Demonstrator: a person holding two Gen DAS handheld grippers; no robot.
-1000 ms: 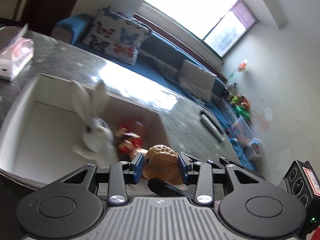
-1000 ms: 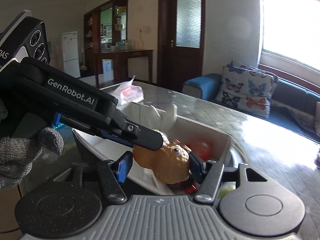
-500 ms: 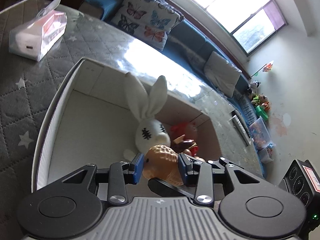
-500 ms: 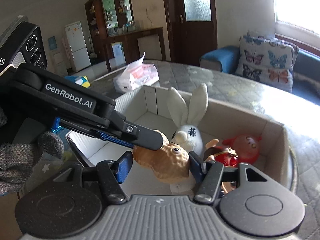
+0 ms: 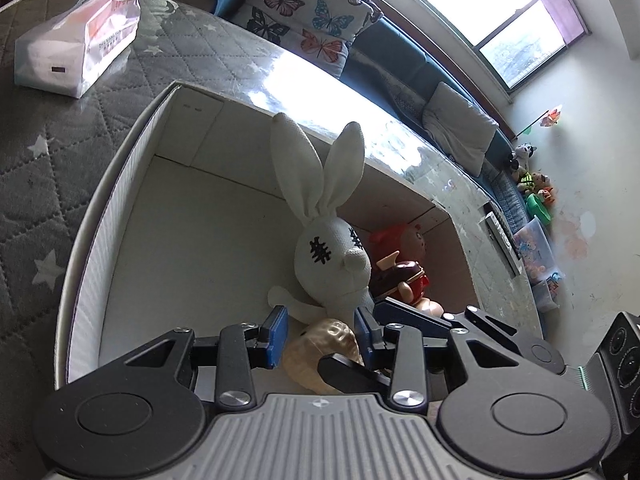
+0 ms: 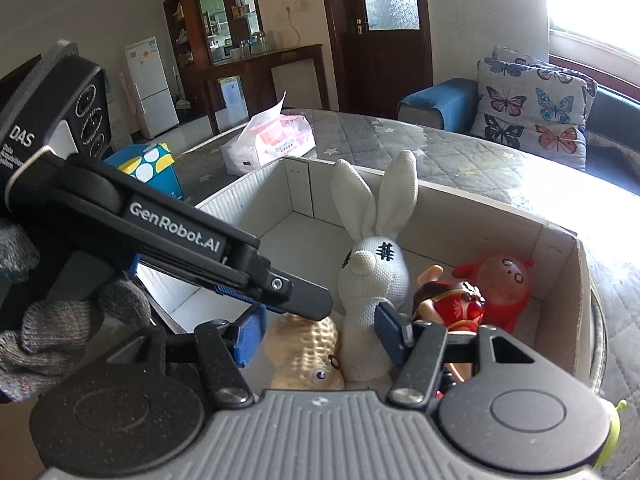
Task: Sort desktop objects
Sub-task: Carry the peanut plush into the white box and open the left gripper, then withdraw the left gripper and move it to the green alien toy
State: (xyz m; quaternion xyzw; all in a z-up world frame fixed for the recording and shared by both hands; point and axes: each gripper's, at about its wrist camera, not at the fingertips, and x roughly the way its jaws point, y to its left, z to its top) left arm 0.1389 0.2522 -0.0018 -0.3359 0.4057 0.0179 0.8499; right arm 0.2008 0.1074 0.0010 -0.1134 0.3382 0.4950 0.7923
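Between the two blue pads of the left gripper (image 5: 320,332) we see the tan peanut toy (image 5: 320,350), low inside the white box (image 5: 120,184). The toy fills almost all the space between these pads, but we cannot tell if they really press it. A black finger (image 5: 344,364) of the other claw crosses in front of the toy and hides its lower part.

The right wrist view gives more. Here the right gripper (image 6: 318,334) is half open around the same toy, which lies on the box floor with its eye toward the camera. There is a clear gap between the toy and the pad on the rabbit's side, so this claw does not grip it. One finger (image 6: 308,302) of the left claw lies over the top of the toy, and a hand in a grey glove (image 6: 60,332) holds that tool.

Just beside the peanut toy sits the white rabbit (image 5: 332,252) with its ears up. Next to it are a doll in a red dress (image 6: 456,304) and a red round-headed figure (image 6: 500,280), in the corner of the box.

The box stands on a table with a grey quilted cover with stars (image 5: 40,140). A tissue pack (image 5: 80,48) lies behind it. Only the left view shows the window (image 5: 500,12) and small toys by the wall (image 5: 532,184); only the right view shows a dark door (image 6: 388,20), a white fridge (image 6: 150,84) and a blue dotted carton (image 6: 152,168). Both views show the butterfly cushion (image 5: 304,8) on a blue sofa (image 5: 400,56).
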